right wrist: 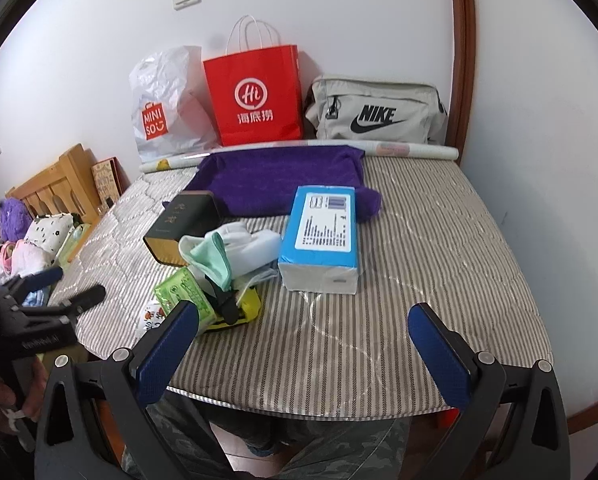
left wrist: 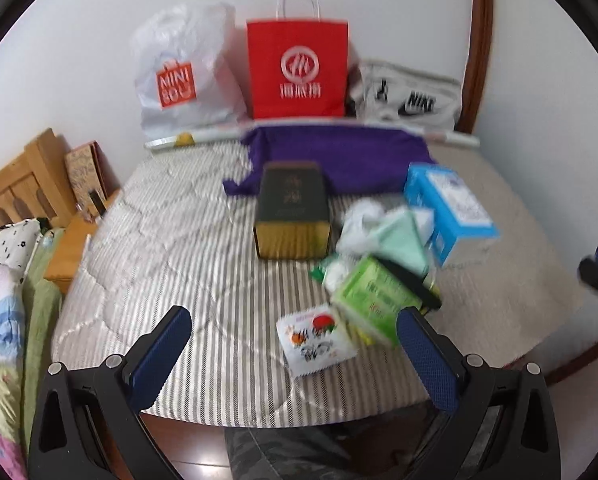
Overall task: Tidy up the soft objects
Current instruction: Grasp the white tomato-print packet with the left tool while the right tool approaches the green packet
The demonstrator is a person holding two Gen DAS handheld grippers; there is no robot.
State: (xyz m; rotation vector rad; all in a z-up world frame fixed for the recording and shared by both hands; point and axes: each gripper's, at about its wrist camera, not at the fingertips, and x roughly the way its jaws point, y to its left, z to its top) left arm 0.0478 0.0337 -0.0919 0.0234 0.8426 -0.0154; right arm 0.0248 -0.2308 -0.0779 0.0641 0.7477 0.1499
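A pile of soft items lies on the striped mattress [right wrist: 419, 248]: a mint and white cloth bundle [right wrist: 219, 250], a green tissue pack [left wrist: 373, 294], a small printed wipe packet [left wrist: 315, 338] and a purple towel [right wrist: 283, 178] further back. My left gripper [left wrist: 295, 354] is open and empty, hovering over the near edge by the wipe packet; it also shows in the right wrist view [right wrist: 65, 286]. My right gripper [right wrist: 305, 344] is open and empty above the near edge, right of the pile.
A blue tissue box [right wrist: 323, 236] and a dark green box [left wrist: 293, 210] stand by the pile. A Miniso plastic bag [right wrist: 167, 108], red paper bag [right wrist: 257, 96] and Nike bag [right wrist: 375, 110] line the wall. Pillows and a wooden headboard [left wrist: 19, 184] are at left.
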